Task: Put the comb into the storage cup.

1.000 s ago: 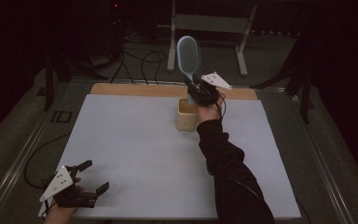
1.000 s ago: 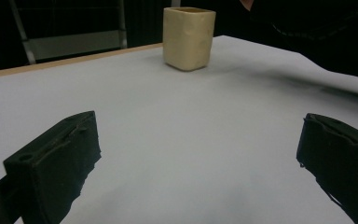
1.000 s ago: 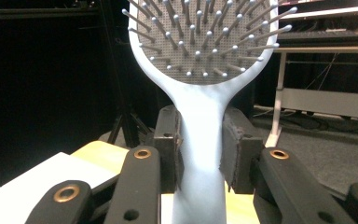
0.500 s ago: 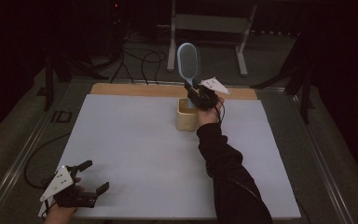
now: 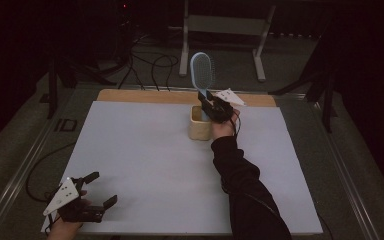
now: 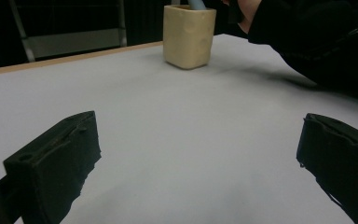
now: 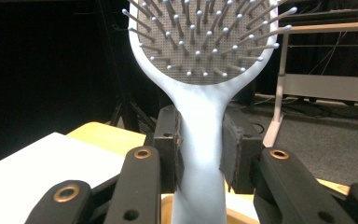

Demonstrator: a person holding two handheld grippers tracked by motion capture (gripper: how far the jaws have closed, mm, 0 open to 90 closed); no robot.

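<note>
A pale blue hairbrush (image 5: pixel 202 75) stands upright with its handle going down into a cream cup (image 5: pixel 199 125) near the far edge of the white mat. My right gripper (image 5: pixel 211 107) is shut on the brush handle (image 7: pixel 199 154) just above the cup rim (image 7: pixel 235 215); the bristled head (image 7: pixel 205 37) faces the camera. My left gripper (image 5: pixel 96 190) lies at the near left corner of the mat, open with nothing between its jaws. From there the cup (image 6: pixel 189 35) shows far ahead, with the person's dark sleeve (image 6: pixel 317 42) beside it.
The white mat (image 5: pixel 145 160) covers a wooden table whose far edge (image 5: pixel 145 95) shows as a tan strip. Behind the table stand a metal frame (image 5: pixel 220 25) and cables (image 5: pixel 150 62) on a dark floor.
The right gripper has lowered the brush a little further into the cup and shifted slightly right. The left gripper has stayed in place.
</note>
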